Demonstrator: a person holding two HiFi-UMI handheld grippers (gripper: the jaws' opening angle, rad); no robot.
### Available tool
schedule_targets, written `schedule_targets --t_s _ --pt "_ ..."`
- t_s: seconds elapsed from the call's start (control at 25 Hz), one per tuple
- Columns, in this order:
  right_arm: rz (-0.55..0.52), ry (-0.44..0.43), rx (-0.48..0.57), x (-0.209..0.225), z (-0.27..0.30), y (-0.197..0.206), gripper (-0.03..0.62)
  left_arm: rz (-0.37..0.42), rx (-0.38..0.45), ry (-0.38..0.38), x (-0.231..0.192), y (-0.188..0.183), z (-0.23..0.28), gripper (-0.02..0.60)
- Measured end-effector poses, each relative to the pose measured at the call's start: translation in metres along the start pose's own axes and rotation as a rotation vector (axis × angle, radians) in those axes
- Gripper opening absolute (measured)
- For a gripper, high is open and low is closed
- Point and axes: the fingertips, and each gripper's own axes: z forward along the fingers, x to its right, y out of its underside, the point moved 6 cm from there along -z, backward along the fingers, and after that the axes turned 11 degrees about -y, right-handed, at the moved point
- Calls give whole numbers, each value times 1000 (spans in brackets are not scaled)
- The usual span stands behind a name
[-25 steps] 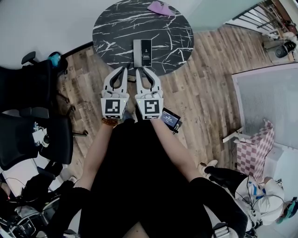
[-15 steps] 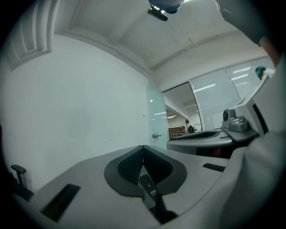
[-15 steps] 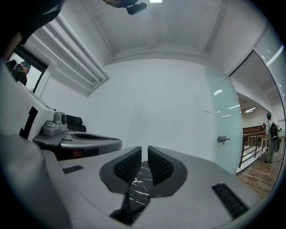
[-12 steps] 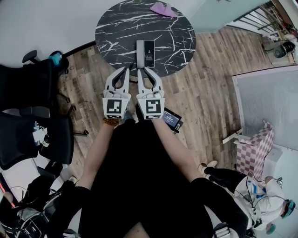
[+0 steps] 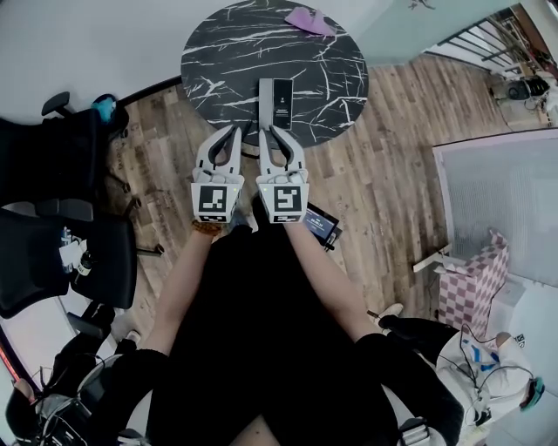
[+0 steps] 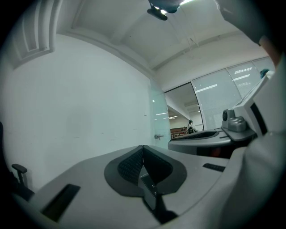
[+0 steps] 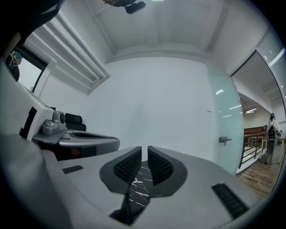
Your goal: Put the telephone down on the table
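Wood floor (image 5: 384, 157) all around, with a round black table (image 5: 218, 61) up at 12 o'clock. Black chairs (image 5: 61, 165) at 9 o'clock, well apart from the table, so no bumping there. Left gripper (image 6: 143, 152) just off the table's near edge, jaws pressed together with nothing in them, likely kept out of the way. Telephone (image 5: 275, 103) flat on the table by its 6 o'clock edge, long side pointing away. Looks put down already, close in for an easy reach. Right gripper (image 7: 144, 154) just behind the telephone's near end, jaws a little apart, only the table top showing in the gap, nothing held. Pulling straight back toward 6 o'clock seems safe. Not much table between telephone and edge, so best not to knock it. Purple thing (image 5: 312, 19) far off at the table's 1 o'clock rim, out of the way. Lots of bare table beyond the telephone, and bare floor toward 3 o'clock.
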Motion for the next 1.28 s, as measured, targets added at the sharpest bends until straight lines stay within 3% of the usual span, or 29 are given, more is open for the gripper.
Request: schedule_targets --t_s 0.84,1.28 --pt "-19 -7 -11 -2 11 -5 38 -19 3 -27 -13 -1 1 14" --pt "-23 -24 -66 -4 17 2 31 -44 2 -31 -14 1 -3 14"
